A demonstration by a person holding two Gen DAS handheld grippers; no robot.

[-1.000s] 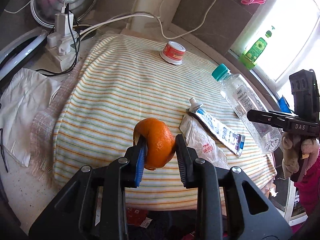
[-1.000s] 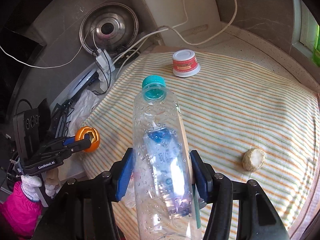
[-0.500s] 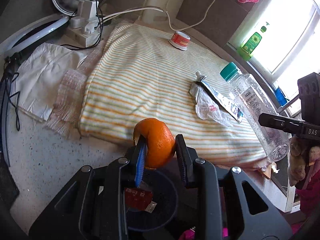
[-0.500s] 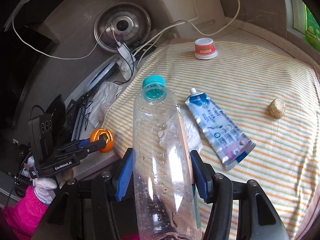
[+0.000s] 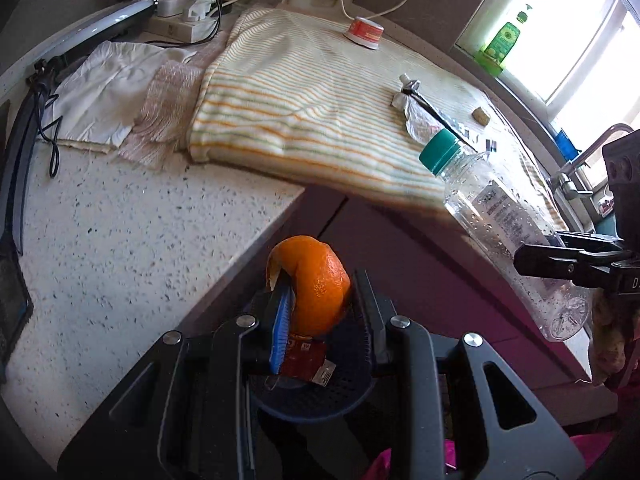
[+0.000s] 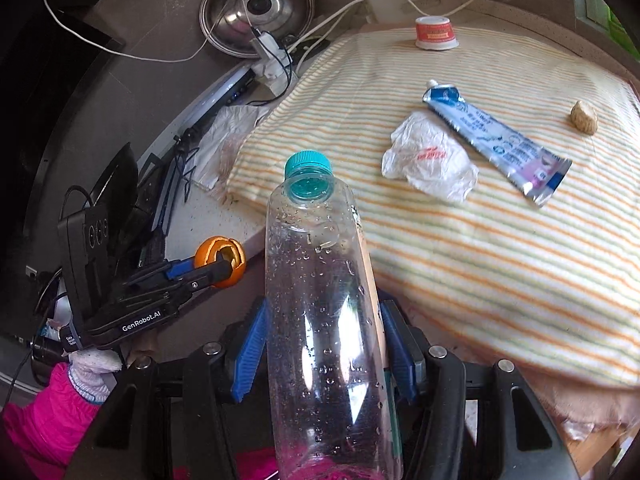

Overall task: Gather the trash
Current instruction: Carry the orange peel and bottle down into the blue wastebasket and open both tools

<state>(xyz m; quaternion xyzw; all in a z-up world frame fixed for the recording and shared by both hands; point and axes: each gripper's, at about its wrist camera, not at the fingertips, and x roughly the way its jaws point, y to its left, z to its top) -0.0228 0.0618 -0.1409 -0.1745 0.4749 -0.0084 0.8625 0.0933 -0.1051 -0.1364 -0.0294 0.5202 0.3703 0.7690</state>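
Orange peel [image 5: 316,284] clamped between fingers of left gripper [image 5: 320,304], held off the counter edge, directly above a dark mesh bin [image 5: 320,396]. Bin holds a red-brown wrapper [image 5: 302,356], partly hidden by the blue pad.

Bottle [image 6: 328,312], clear w/ teal cap, clamped at mid-body by right gripper [image 6: 326,344], cap pointing away from the camera; droplets inside. Held in front of the counter, right of the peel.

Trash on striped cloth [image 6: 500,240]: crumpled white wrapper [image 6: 430,164] touching a blue/white tube [image 6: 496,140]; small tan lump [image 6: 584,117] apart from the tube, toward cloth's far right; red/white cup [image 6: 435,33] upside down near back edge.

Surroundings: speckled counter [image 5: 120,240], white rag [image 5: 104,88] and pink mesh cloth [image 5: 164,112] left of striped cloth; power strip [image 5: 184,20] w/ cables, steel lid [image 6: 256,8] against wall. Green bottle [image 5: 500,38] on window sill. Pink sleeve [image 6: 44,420], white glove at left gripper.
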